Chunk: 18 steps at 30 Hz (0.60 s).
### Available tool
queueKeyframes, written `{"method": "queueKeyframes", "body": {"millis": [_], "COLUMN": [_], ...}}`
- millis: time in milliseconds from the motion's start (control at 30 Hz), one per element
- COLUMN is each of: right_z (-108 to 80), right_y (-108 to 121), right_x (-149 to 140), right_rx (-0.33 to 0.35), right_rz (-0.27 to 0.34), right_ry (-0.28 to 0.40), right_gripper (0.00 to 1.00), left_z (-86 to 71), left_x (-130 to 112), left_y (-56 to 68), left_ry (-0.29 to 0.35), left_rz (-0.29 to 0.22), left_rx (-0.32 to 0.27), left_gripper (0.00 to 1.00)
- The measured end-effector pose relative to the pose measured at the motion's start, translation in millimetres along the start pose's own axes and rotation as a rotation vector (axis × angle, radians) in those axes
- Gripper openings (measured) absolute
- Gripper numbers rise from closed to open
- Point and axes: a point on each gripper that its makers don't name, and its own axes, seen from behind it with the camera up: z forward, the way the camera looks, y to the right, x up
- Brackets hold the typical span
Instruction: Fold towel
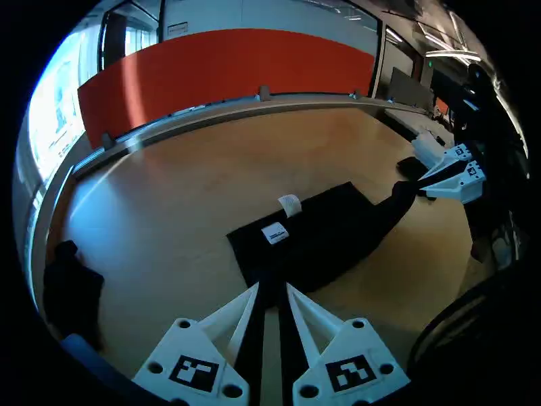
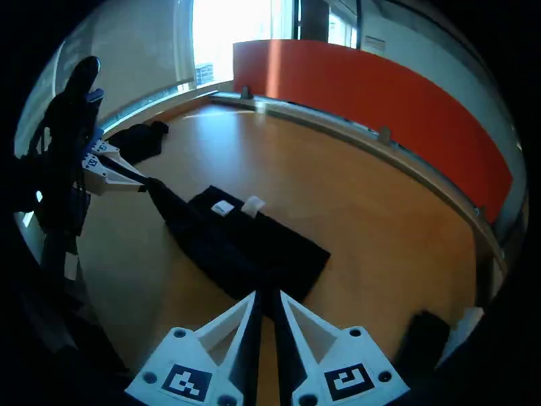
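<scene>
The towel (image 1: 324, 237) lies on the table (image 1: 169, 203) — partition (image 1: 223, 68) behind it.

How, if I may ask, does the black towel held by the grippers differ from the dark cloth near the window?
The towel lies stretched out on the table; the cloth is bunched in a heap. The left gripper and right gripper pinch the towel's ends; the cloth lies untouched. The towel shows white tags; the cloth none. Both are dark, on the same table.
</scene>
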Motion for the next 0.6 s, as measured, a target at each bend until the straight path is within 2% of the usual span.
{"method": "queueKeyframes", "body": {"millis": [267, 600], "right_z": [20.9, 40.5], "right_y": [18.8, 33.9], "right_x": [-2.6, 0.2], "right_rx": [-0.02, -0.044], "right_rz": [0.013, 0.031], "right_ry": [-0.028, -0.039], "right_gripper": [0.11, 0.11], "left_z": [23.3, 43.9], "left_x": [-0.2, 6.9], "left_y": [-10.3, -18.4], "left_ry": [-0.022, -0.031], "left_rz": [0.007, 0.037], "left_rx": [0.021, 0.051], "left_gripper": [0.13, 0.13]}}
